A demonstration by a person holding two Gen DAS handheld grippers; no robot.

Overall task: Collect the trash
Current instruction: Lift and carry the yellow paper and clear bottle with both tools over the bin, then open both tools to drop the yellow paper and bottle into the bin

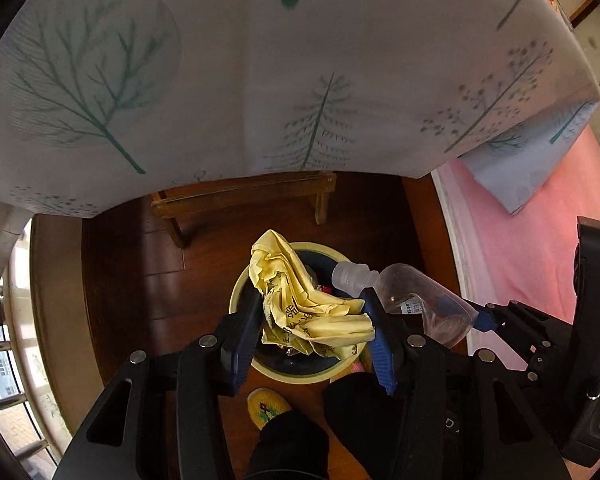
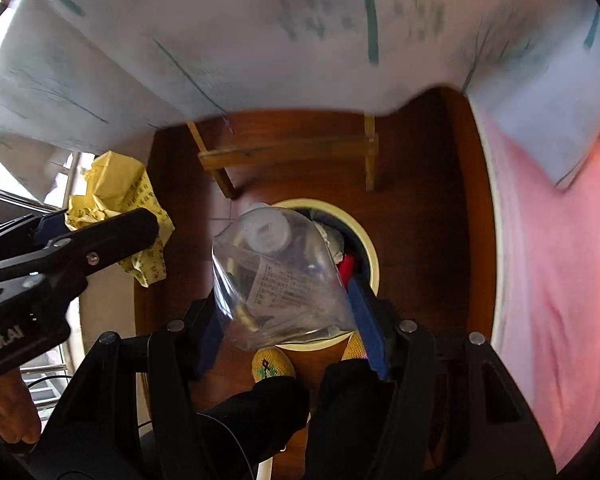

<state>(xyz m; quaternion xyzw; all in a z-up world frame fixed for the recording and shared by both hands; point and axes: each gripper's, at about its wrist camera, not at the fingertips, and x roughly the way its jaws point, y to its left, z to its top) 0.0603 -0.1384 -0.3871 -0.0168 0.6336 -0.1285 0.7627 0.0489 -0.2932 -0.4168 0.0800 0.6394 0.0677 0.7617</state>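
Note:
My left gripper (image 1: 312, 312) is shut on a crumpled yellow wrapper (image 1: 300, 304) and holds it over a round cream-rimmed trash bin (image 1: 236, 296) on the wooden floor. My right gripper (image 2: 284, 300) is shut on a clear plastic bottle (image 2: 276, 276) with a white cap, held above the same bin (image 2: 370, 248), which holds some trash. The bottle (image 1: 416, 300) also shows at the right in the left wrist view, and the wrapper (image 2: 120, 208) with the left gripper at the left in the right wrist view.
A white cloth with green tree prints (image 1: 260, 80) hangs over the table edge above the bin. A wooden stool frame (image 1: 244, 196) stands behind the bin. A pink cover (image 1: 532, 240) lies to the right. My feet in yellow slippers (image 1: 268, 404) stand by the bin.

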